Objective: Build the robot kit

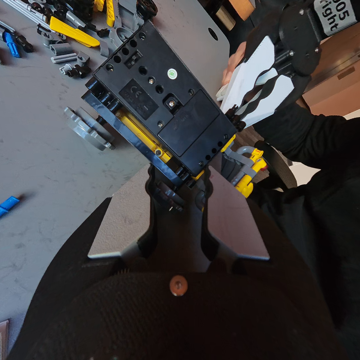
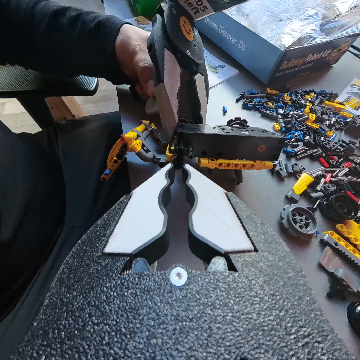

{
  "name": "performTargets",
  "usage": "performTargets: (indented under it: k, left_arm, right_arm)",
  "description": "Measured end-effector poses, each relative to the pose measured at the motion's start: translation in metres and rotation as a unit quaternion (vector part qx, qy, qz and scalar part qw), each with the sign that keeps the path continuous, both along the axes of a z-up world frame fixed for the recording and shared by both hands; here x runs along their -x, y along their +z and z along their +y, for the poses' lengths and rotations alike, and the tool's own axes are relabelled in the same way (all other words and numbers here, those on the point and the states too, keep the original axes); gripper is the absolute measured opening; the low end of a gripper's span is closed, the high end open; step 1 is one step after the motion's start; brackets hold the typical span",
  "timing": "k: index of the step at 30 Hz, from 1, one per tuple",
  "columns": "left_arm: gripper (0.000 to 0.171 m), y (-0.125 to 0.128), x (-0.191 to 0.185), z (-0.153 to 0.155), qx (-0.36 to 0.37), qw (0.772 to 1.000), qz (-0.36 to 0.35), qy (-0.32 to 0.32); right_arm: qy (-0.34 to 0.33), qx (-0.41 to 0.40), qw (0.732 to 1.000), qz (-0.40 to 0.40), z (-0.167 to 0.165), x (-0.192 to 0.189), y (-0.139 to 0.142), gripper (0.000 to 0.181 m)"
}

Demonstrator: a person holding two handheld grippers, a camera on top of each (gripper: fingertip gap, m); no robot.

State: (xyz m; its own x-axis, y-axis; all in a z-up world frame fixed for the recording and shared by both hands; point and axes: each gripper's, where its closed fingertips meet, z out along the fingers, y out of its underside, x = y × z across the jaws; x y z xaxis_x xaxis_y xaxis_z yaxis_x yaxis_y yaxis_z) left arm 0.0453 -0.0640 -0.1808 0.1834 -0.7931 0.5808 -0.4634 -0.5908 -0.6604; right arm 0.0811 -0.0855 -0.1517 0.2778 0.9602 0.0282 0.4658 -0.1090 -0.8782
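Over the near table edge: partly built brick model, held off the grey table (image 1: 48, 175) between both grippers.

Item 1. Black battery box (image 1: 155, 97), underside with screws and a round green sticker facing the left wrist camera; yellow beam (image 2: 233, 165) along its lower edge.

Item 2. Left gripper (image 1: 178, 187), fingers clamped on the model's end at 6 o'clock of the box.

Item 3. Right gripper (image 2: 177, 165), fingers pinched nearly together on small black pins (image 2: 182, 151) at the box corner, 3 o'clock in the left view.

Item 4. Yellow-and-grey linkage arm (image 2: 126, 148), projecting from the model at 9 o'clock in the right view.

Item 5. Loose parts pile (image 2: 302, 116), 2 o'clock; grey wheel (image 2: 299, 221), 3 o'clock; blue kit box (image 2: 263, 48), 1 o'clock.
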Motion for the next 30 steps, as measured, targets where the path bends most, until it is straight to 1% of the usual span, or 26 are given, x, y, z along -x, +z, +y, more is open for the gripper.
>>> performTargets:
  k: [5,13,17,27,30]
  left_arm:
    - [0.048,0.0,0.0,0.0,-0.001,1.0,0.0,0.0]
    - [0.048,0.0002,0.0,-0.0002,0.0,1.0,-0.001,0.0]
    - [0.048,0.0001,-0.0001,-0.0003,0.0,1.0,0.0,-0.001]
    - [0.048,0.0003,-0.0001,-0.0008,0.001,1.0,-0.001,-0.002]
    - [0.048,0.0002,-0.0003,-0.001,0.0,1.0,0.0,-0.002]
  right_arm:
    - [0.0,-0.022,1.0,-0.016,0.0042,-0.0057,0.0007,0.007]
    - [0.006,-0.001,1.0,0.027,0.0002,-0.0034,0.0074,0.008]
    - [0.002,0.006,1.0,0.03,0.0016,-0.0004,0.0049,0.008]
    - [-0.009,0.048,0.998,0.051,0.0004,-0.0006,0.005,0.007]
    - [-0.009,0.073,0.996,0.059,0.001,0.0001,0.0064,0.007]
